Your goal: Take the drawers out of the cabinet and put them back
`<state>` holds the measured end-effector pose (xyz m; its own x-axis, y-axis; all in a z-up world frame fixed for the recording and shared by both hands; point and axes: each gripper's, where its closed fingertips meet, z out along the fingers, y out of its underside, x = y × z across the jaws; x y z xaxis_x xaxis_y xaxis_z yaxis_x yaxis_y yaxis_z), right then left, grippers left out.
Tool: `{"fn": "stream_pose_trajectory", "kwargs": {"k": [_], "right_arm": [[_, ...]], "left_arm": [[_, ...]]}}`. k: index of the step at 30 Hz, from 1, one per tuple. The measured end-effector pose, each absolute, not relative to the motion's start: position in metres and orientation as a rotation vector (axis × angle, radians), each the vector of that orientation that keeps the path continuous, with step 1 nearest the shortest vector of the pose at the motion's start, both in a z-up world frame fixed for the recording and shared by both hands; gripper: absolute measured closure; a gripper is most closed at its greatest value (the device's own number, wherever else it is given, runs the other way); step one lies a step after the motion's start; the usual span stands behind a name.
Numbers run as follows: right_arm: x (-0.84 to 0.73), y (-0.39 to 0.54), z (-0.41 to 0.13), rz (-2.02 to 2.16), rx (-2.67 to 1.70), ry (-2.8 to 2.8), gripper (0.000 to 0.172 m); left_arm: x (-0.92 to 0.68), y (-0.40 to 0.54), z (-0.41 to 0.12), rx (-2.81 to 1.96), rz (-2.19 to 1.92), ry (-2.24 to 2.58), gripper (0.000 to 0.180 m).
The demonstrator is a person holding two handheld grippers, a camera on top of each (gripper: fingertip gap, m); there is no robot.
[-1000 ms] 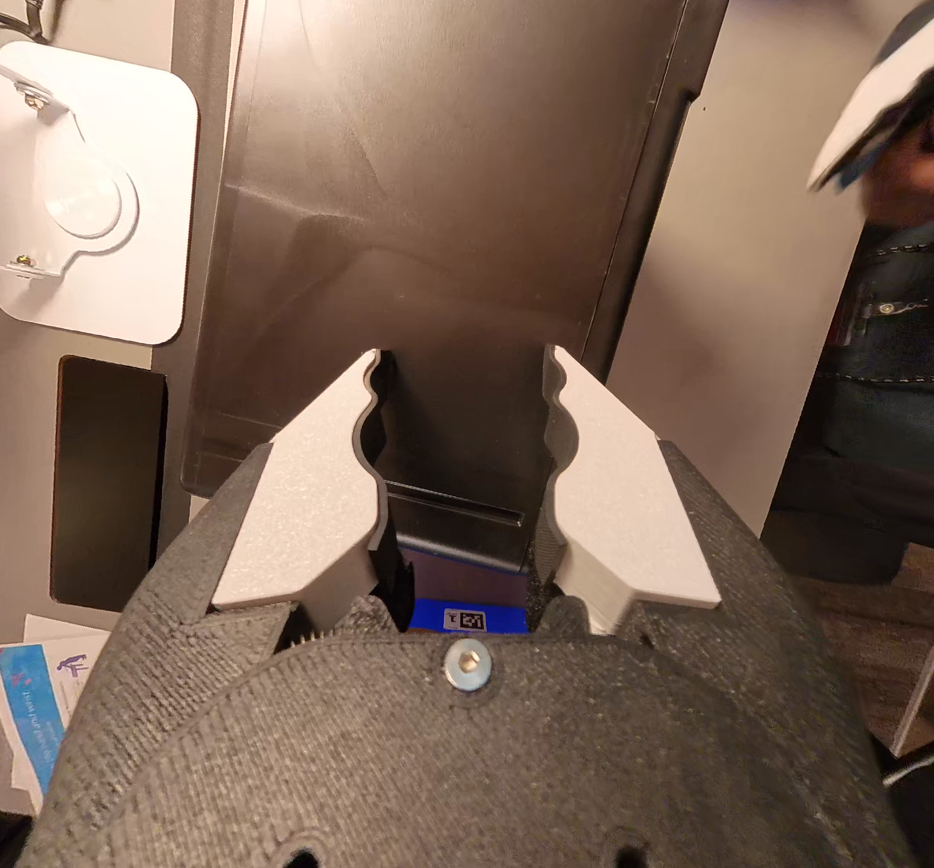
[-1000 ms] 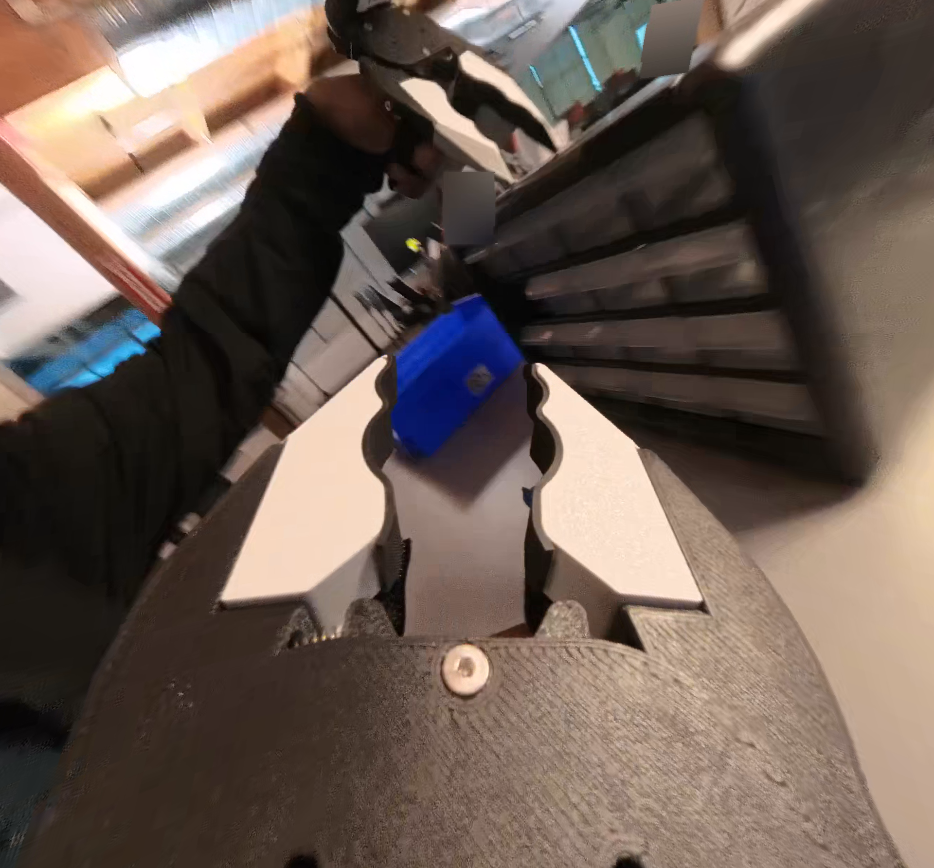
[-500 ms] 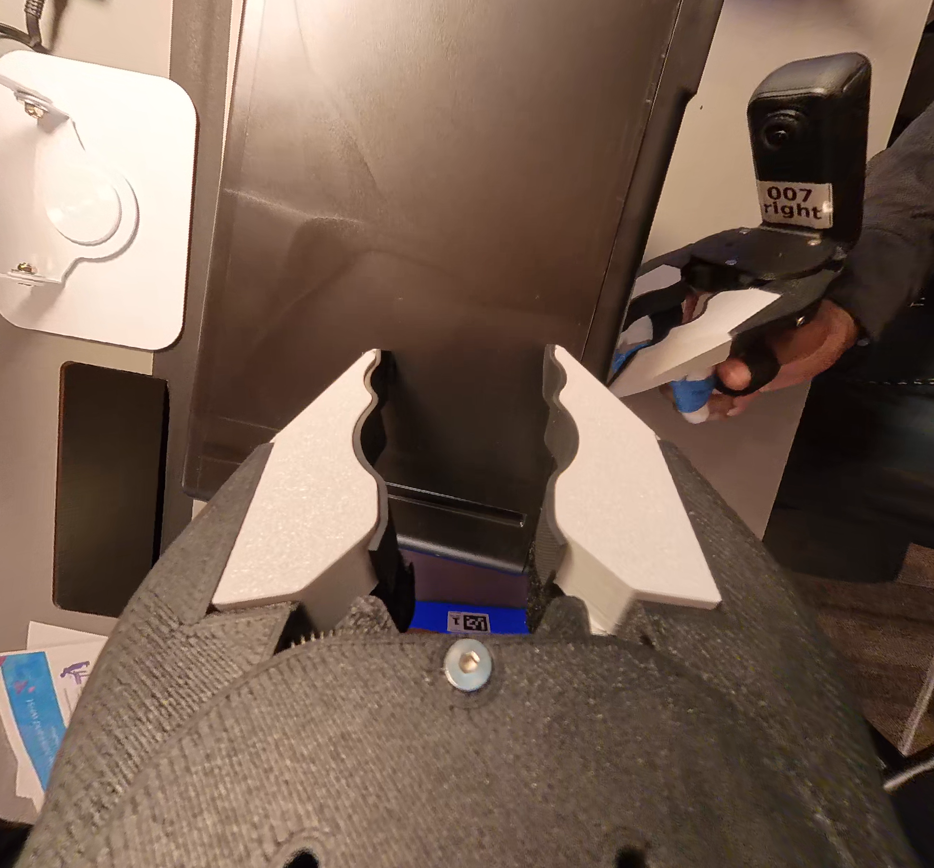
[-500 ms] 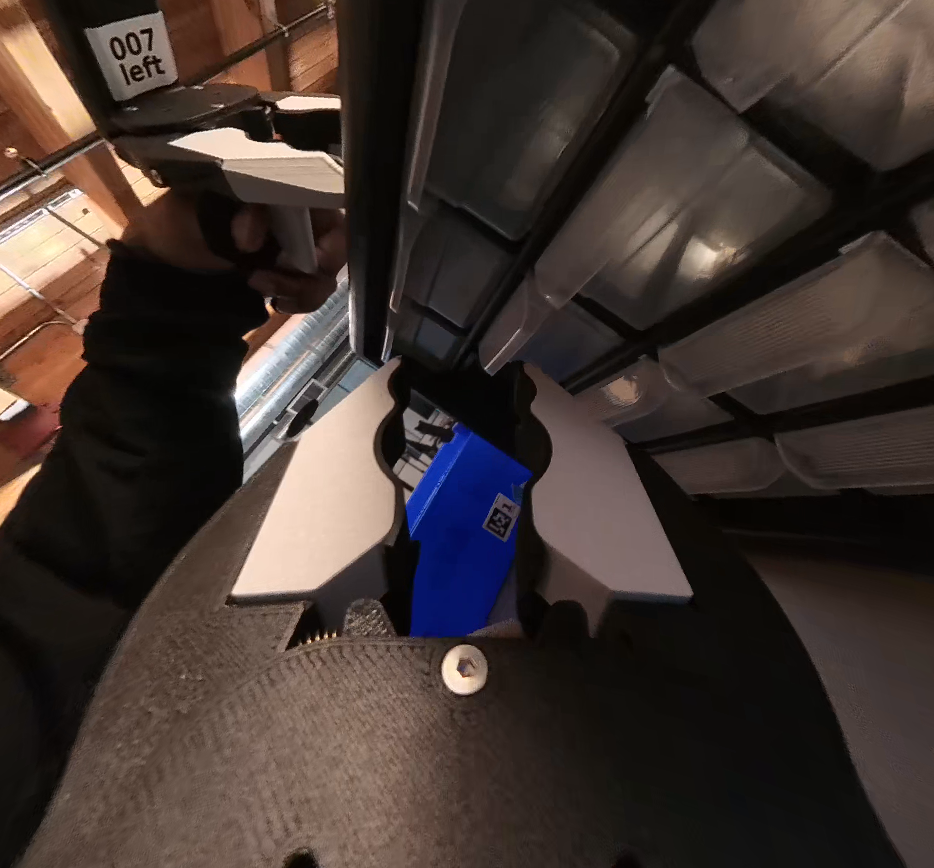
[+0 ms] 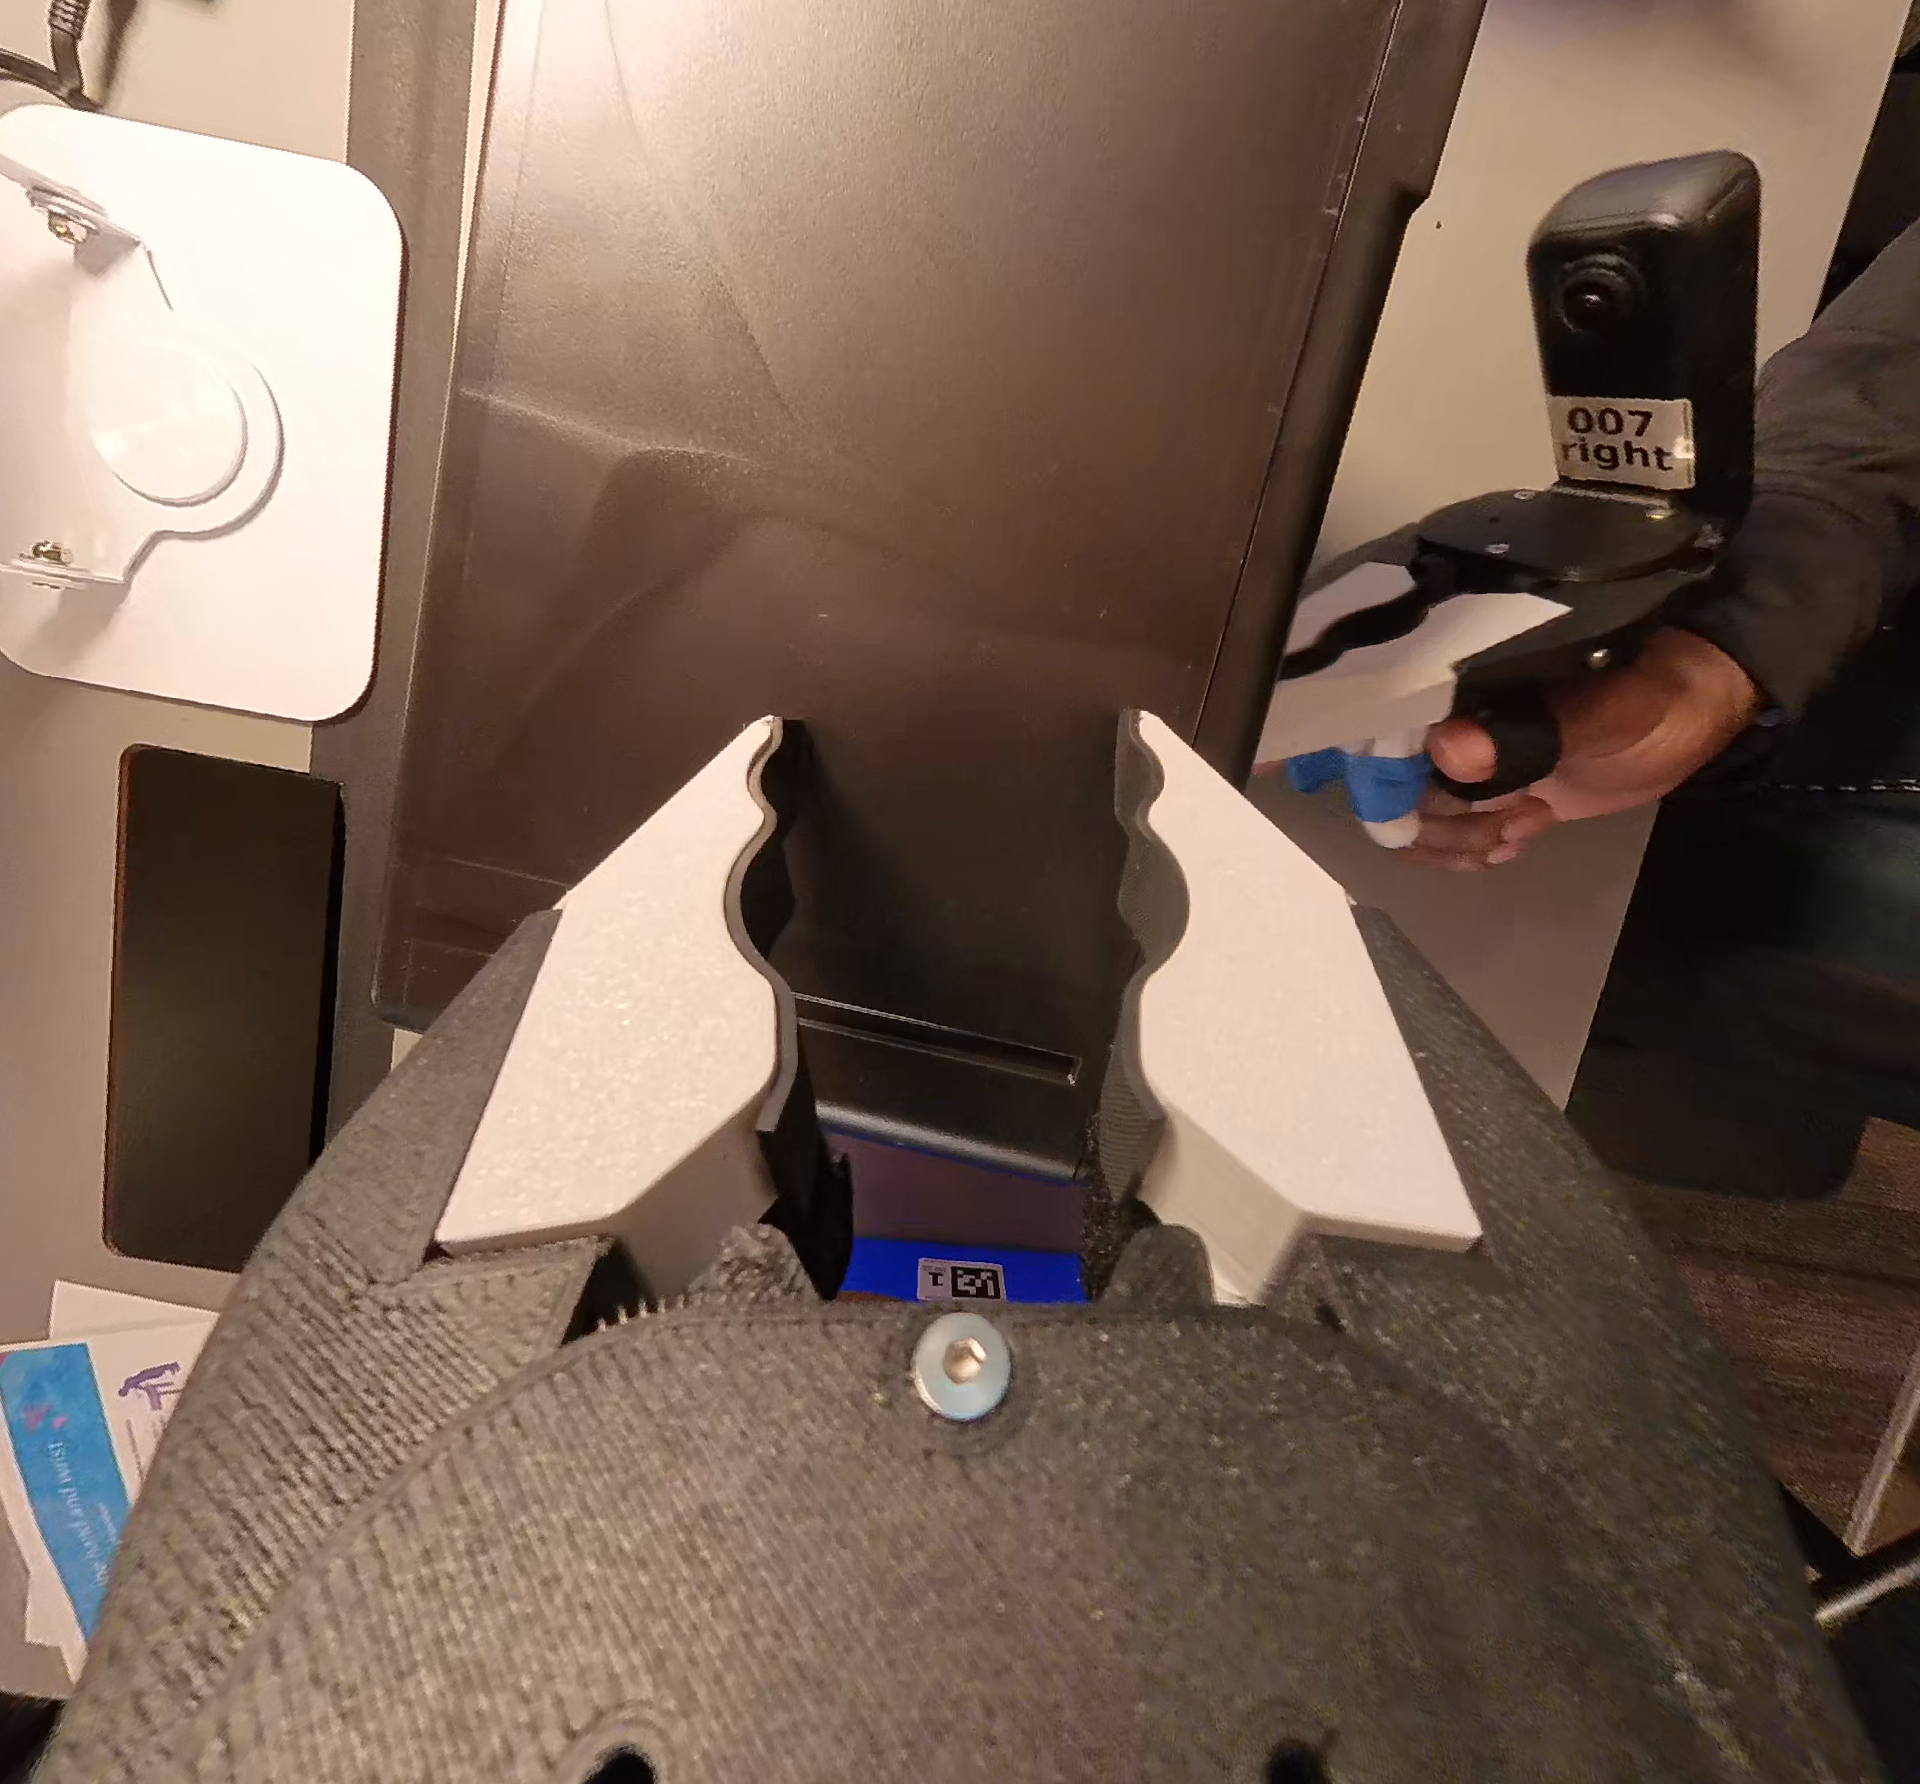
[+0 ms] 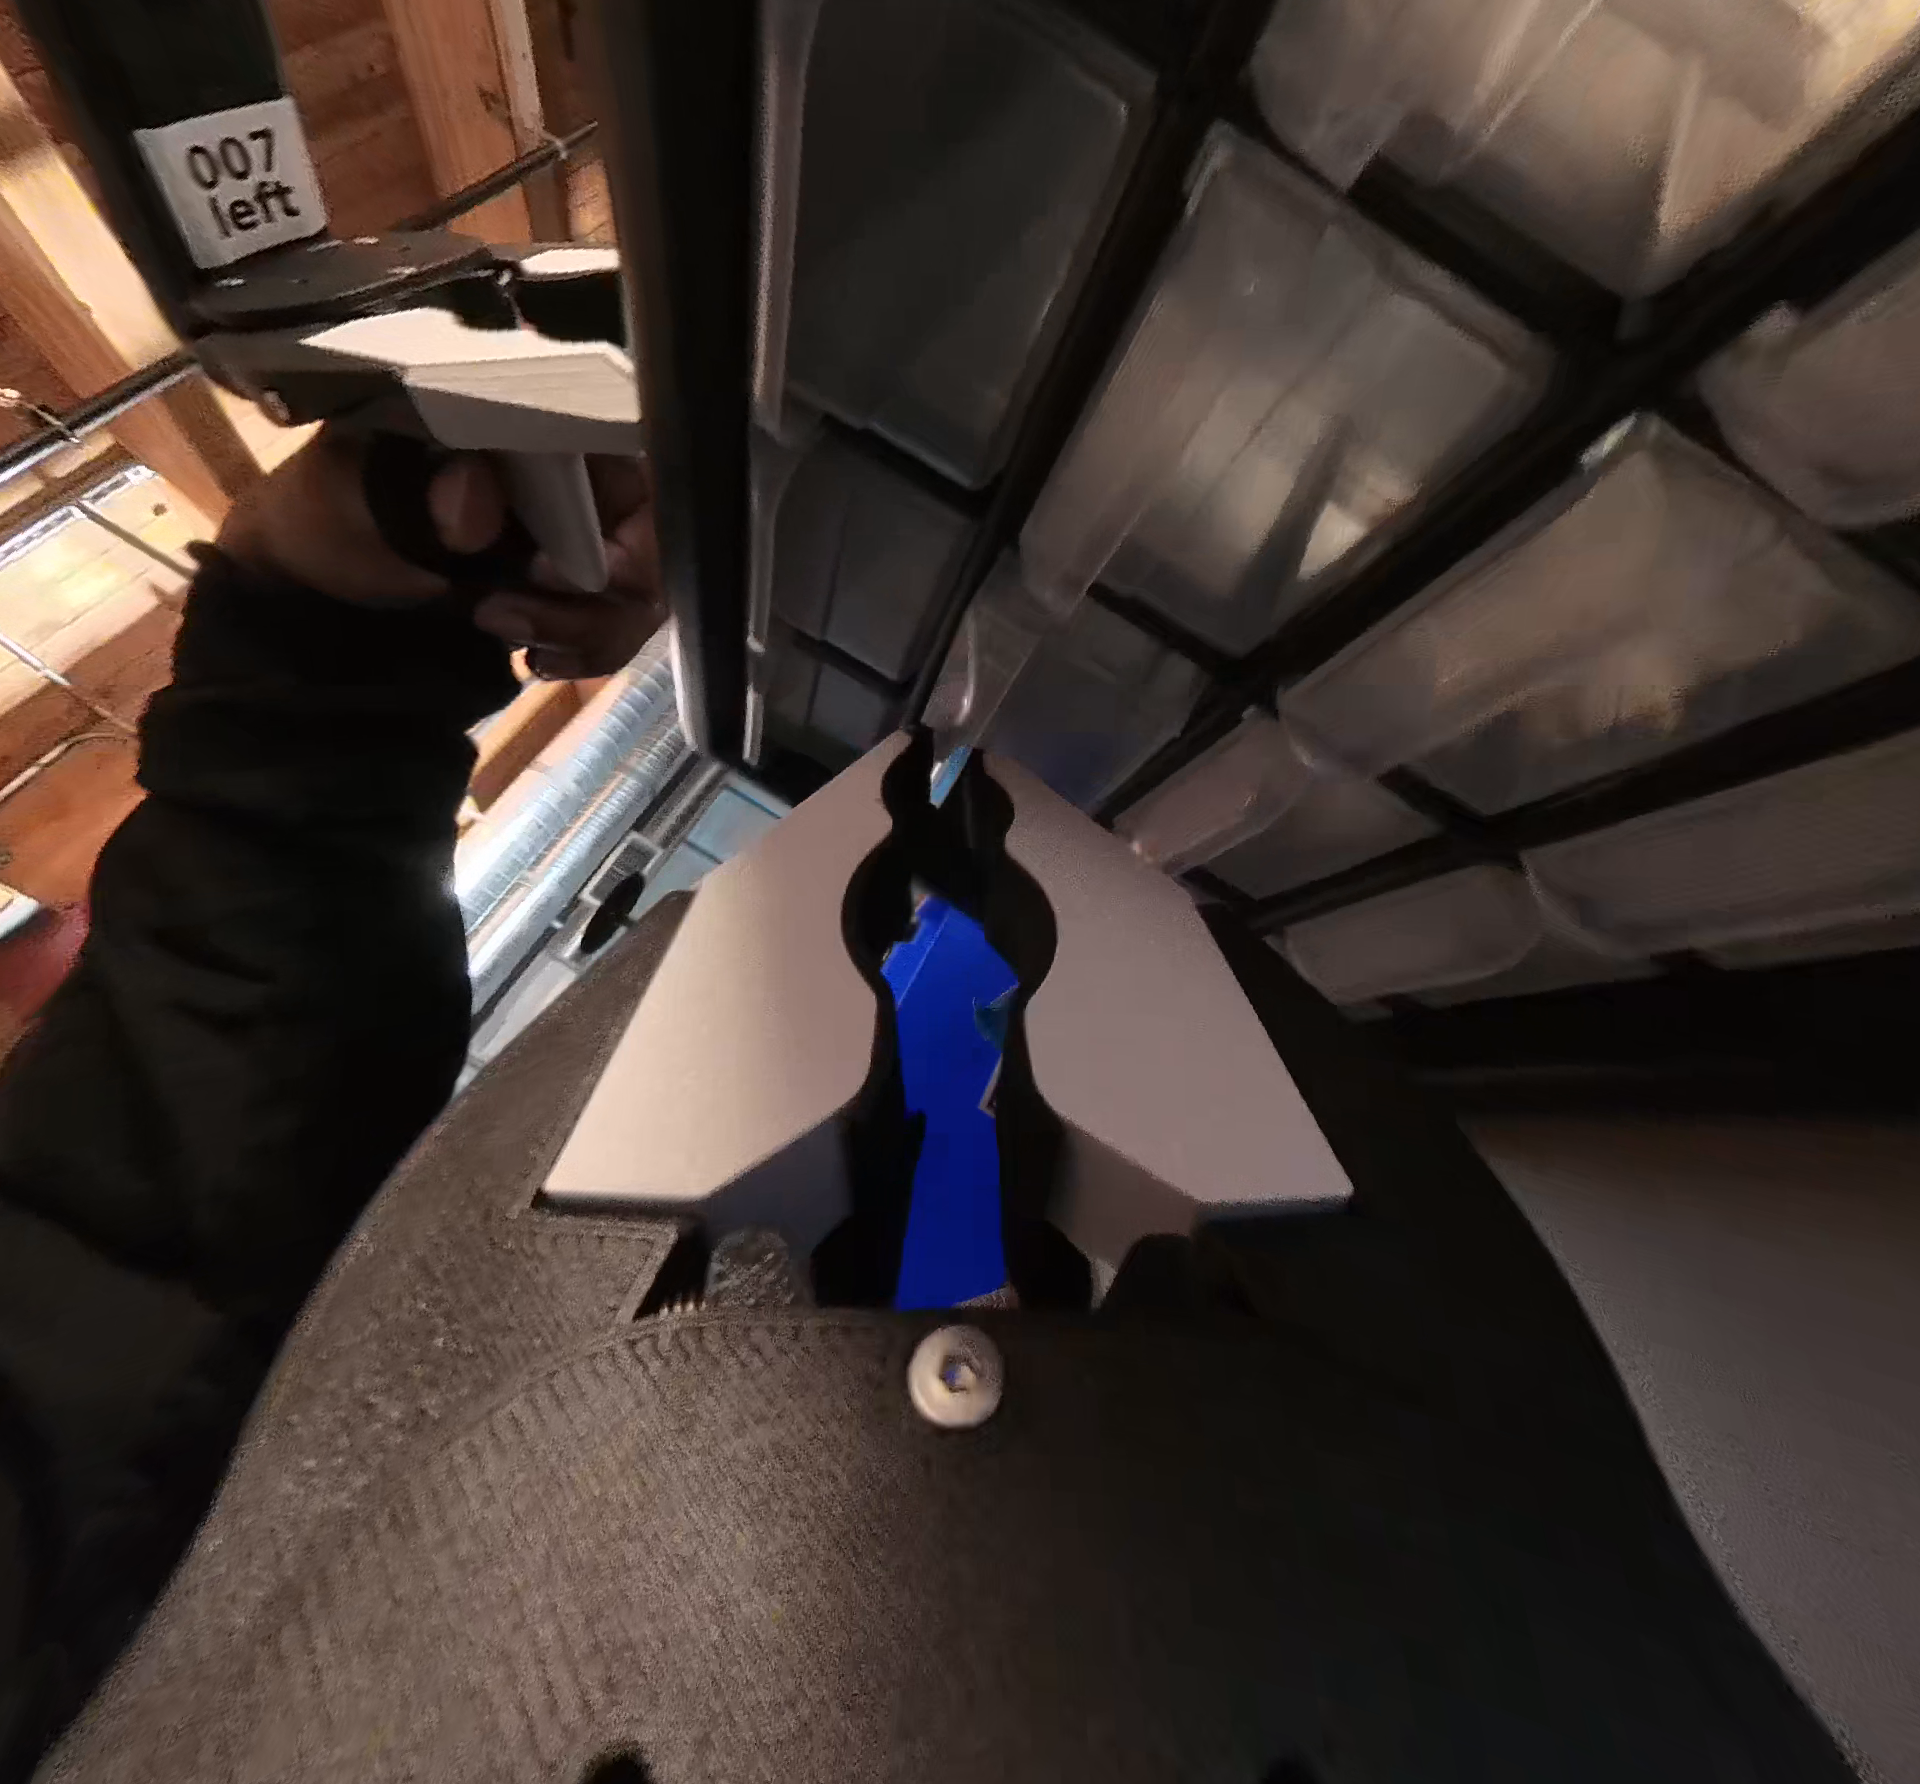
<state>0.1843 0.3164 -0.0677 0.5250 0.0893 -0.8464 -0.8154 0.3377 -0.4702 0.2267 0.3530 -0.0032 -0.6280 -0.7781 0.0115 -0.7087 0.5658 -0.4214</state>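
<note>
Your right gripper sits at the cabinet front, jaws narrowed almost to nothing on the clear pull tab of one drawer. The tab runs straight out from the tips, up and a bit right in the right wrist view, so the drawer's long axis goes back into the cabinet, away from the gripper. Can't tell for sure if both pads press the tab; they look closed on it. Judging from that, the pull has to come straight back along the gripper's own line, no twist, or the thin tab could slip out.

The drawer is a small frosted see-through plastic box, still seated in its slot w/ only the lip sticking out. Its neighbours look the same, rows of them in a black grid frame, all seemingly pushed in. Something blue shows low between the fingers, below the cabinet; can't tell what it is.

Your left gripper is up on the cabinet's flat dark side panel, jaws wide w/ nothing between them, seemingly hovering at the wall more than clamping it. It looks placed to steady the cabinet while the right pulls. Right is plainly the nearer hand to the drawer; left is round the corner from the drawer fronts
</note>
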Motion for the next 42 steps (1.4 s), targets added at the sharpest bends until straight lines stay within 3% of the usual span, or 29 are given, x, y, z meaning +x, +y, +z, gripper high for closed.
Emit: {"fn": "stream_pose_trajectory", "kwargs": {"k": [1,21,33,42], "right_arm": [[0.178,0.313,-0.068,0.704,-1.06,0.822,0.163],[0.073,0.153,-0.027,0.962,-1.047,0.523,0.169],[0.237,-0.005,0.024,0.687,-1.143,0.468,0.169],[0.384,-0.048,-0.034,0.495,-1.223,0.758,0.169]], "left_arm": [[0.227,0.353,-0.003,-1.257,-0.587,2.621,0.11],[0.227,0.353,-0.003,-1.277,-0.578,2.611,0.11],[0.228,0.352,-0.003,-1.273,-0.569,2.619,0.112],[0.228,0.351,-0.003,-1.29,-0.556,2.617,0.111]]}}
